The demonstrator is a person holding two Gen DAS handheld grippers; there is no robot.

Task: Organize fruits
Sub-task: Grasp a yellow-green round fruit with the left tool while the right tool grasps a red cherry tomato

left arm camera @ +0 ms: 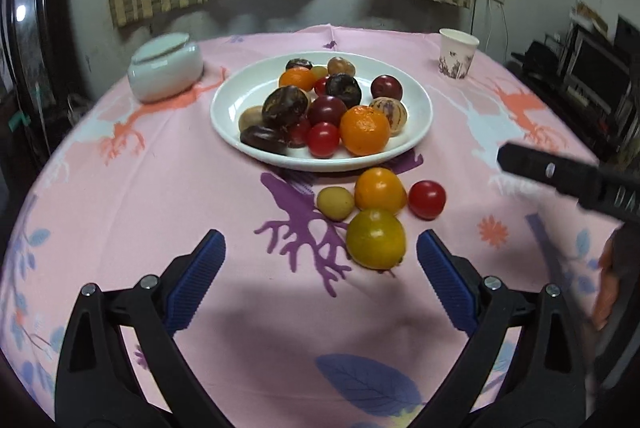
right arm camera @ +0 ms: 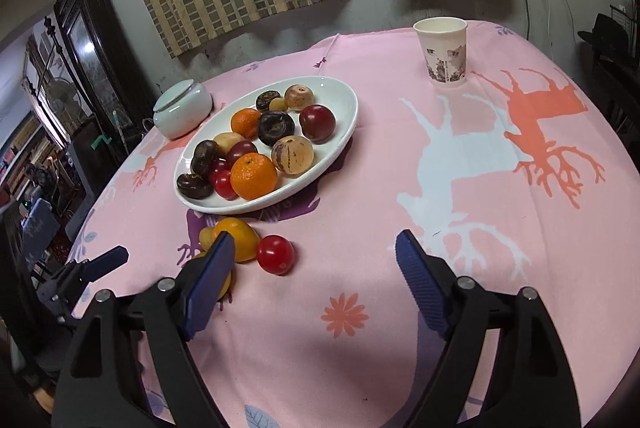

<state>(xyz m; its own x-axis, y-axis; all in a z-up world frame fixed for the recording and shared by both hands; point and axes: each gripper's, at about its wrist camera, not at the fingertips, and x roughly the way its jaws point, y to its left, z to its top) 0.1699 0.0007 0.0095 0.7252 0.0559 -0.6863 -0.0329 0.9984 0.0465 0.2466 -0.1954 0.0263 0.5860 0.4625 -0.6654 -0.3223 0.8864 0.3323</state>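
2 grippers angled down over tablecloth (left arm camera: 160, 188), left gripper (left arm camera: 320, 256) wide apart, right gripper (right arm camera: 316, 260) spread, both empty

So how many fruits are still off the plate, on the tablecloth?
4, clustered just in front of the plate: small yellow fruit, orange tomato, red tomato, and nearest, a yellow-green tomato. None seems hidden.

Blk grippers (left arm camera: 320, 268), blue ribbed jaws, silver screws

Plenty of bare surface (right arm camera: 460, 308) is sitting open on the right; the plate (left arm camera: 240, 96) and four loose fruits (left arm camera: 376, 240) are crowding the middle, with jar (left arm camera: 164, 72) and cup (right arm camera: 442, 52) blocking the back.
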